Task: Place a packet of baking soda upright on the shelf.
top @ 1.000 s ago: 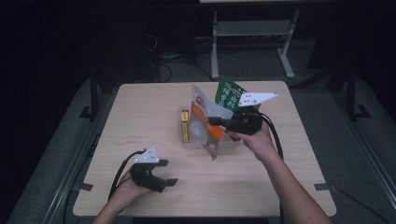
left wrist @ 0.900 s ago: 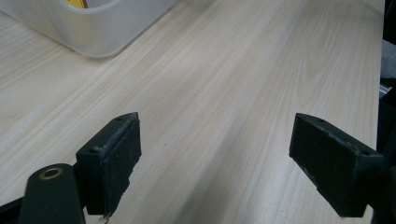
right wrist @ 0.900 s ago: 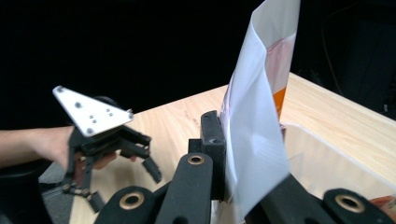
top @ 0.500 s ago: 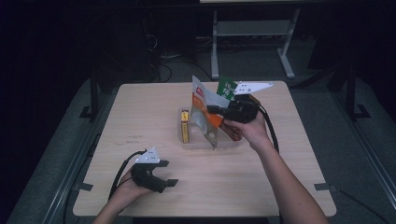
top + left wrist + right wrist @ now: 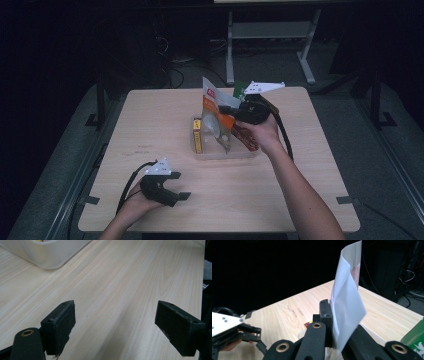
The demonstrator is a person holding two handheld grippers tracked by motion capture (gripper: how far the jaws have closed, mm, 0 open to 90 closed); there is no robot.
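Note:
My right gripper [image 5: 228, 115] is shut on an orange-and-white pouch [image 5: 212, 111] and holds it upright over a clear plastic bin [image 5: 201, 151] at the table's middle. In the right gripper view the pouch's white back [image 5: 348, 302] stands pinched between the jaws of the right gripper [image 5: 334, 322]. A yellow box [image 5: 197, 135] and a red packet [image 5: 246, 138] lie in the bin. My left gripper [image 5: 181, 185] rests on the table near the front left, open and with nothing in it. In its own view the left gripper [image 5: 115, 325] shows bare wood between the jaws.
A green packet [image 5: 238, 92] stands behind the right hand, its corner [image 5: 415, 342] also at the lower right of the right gripper view. The bin's corner [image 5: 50, 255] lies ahead of the left gripper. The wooden table [image 5: 325, 165] ends in dark floor on all sides.
My right gripper has carried the pouch to the left, over the bin. The left gripper has stayed where it was.

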